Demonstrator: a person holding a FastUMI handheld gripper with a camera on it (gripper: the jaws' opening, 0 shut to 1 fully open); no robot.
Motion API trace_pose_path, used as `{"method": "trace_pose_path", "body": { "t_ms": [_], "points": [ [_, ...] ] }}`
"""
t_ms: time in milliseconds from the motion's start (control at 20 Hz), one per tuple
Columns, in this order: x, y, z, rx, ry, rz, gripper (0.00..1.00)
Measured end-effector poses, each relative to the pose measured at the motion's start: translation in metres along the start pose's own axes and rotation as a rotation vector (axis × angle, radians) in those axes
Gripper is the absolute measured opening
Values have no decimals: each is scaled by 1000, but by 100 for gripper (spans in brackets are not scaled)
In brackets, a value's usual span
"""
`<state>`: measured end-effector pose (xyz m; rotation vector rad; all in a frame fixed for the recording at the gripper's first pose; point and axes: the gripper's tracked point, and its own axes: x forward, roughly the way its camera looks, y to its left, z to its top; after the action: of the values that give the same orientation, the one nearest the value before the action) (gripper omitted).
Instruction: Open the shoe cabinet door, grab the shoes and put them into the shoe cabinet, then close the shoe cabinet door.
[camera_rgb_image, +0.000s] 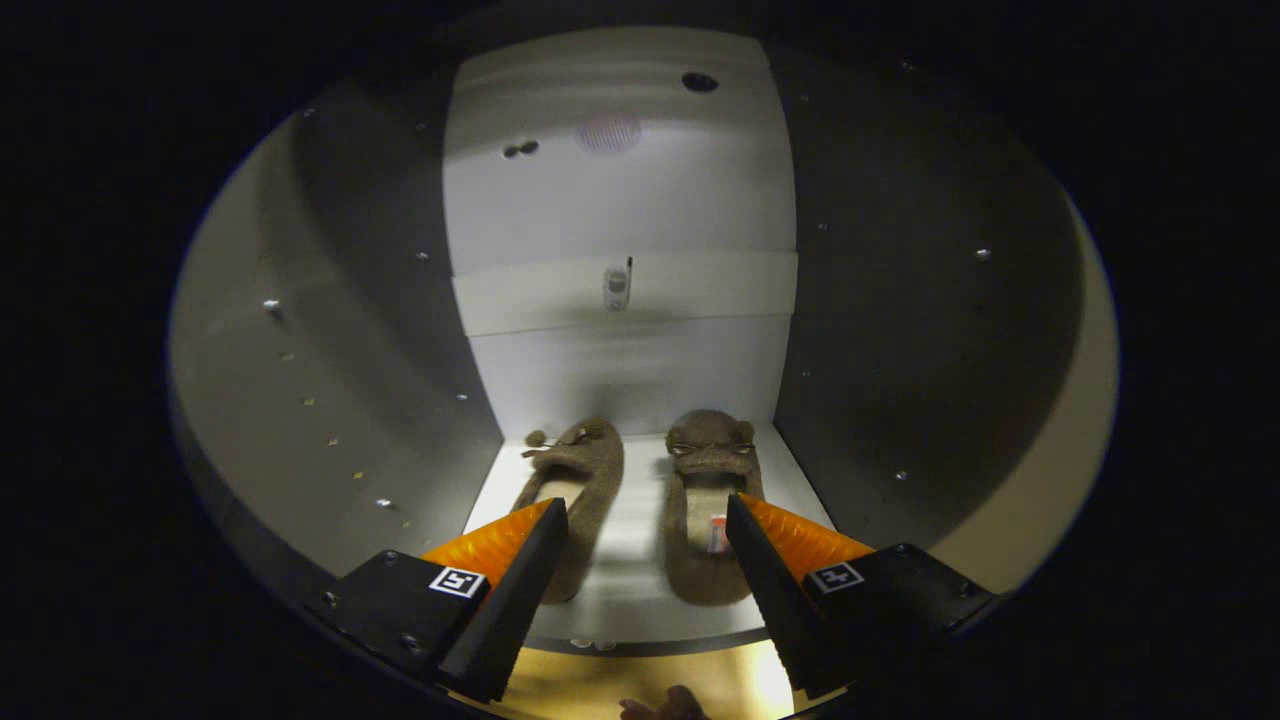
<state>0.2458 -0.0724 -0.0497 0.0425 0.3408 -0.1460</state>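
I look into the white shoe cabinet (620, 200) from its opening. Two brown fuzzy slippers lie side by side on its bottom shelf (640, 560), toes toward the back wall. The left slipper (580, 480) lies just ahead of my left finger, the right slipper (708, 500) just ahead of my right finger. My gripper (647, 515) is open, its fingers spread wide with nothing pressed between them; the bare strip of shelf between the slippers shows through the gap. The cabinet door is out of sight.
Grey side walls (380, 330) (900, 300) close in left and right. A white crossbar (560, 295) with a small latch piece (617, 288) runs across the back wall. Below the shelf's front edge lies a yellowish floor (600, 690), with something small and brownish on it.
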Motion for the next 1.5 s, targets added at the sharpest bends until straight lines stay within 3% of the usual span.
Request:
{"method": "trace_pose_path", "body": {
  "t_ms": [400,750,1200,1500],
  "points": [
    [-152,10,4,-19,-193,51,100],
    [-276,-6,-9,-24,-264,100,100],
    [-401,-39,-52,-36,-273,159,100],
    [-453,-103,-57,-11,-305,106,100]
  ]
}}
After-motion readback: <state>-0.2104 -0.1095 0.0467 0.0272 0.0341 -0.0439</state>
